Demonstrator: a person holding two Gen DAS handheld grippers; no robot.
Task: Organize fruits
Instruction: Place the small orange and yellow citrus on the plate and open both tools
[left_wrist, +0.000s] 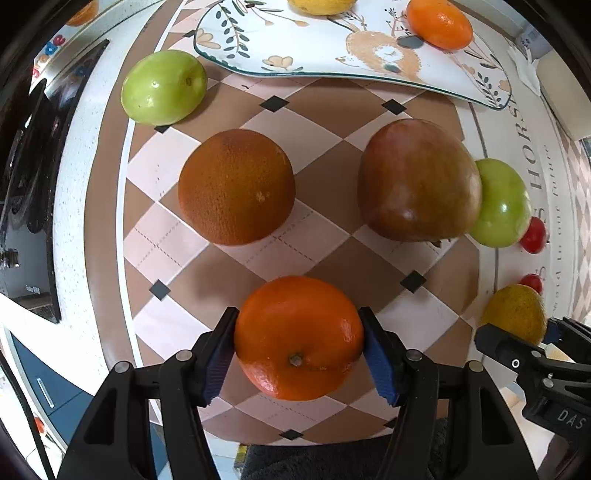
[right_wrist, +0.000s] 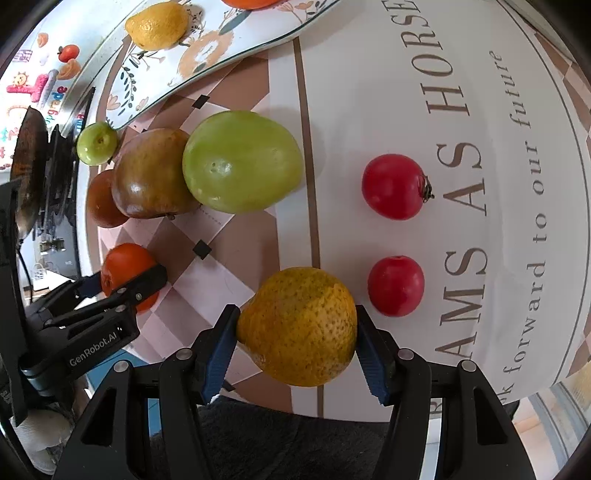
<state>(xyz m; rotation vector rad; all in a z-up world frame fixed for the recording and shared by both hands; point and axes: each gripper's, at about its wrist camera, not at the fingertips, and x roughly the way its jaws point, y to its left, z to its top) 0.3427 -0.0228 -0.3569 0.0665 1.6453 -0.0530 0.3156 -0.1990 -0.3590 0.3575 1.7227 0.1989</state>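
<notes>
On the checkered counter (left_wrist: 207, 254) | left hand-held gripper (left_wrist: 297, 345) clamps round glossy orange (left_wrist: 299, 338) | right hand-held gripper (right_wrist: 295, 332) clamps speckled yellow pear (right_wrist: 299, 325) | risk: round fruit rolling from flat pads on lifting.

1. We see a bright orange (left_wrist: 298, 338) pinched between the left hand-held gripper (left_wrist: 298, 354) pads, stem end facing the camera.
2. We see a speckled yellow pear (right_wrist: 297, 326) clamped in the right hand-held gripper (right_wrist: 295, 343), narrow end left.

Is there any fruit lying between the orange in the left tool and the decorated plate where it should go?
Yes. The left tool is shut on the orange. Between it and the plate lie a darker orange and a mango on the checkered mat. A gap between these two leads toward the plate, or the orange may pass above them.
</notes>
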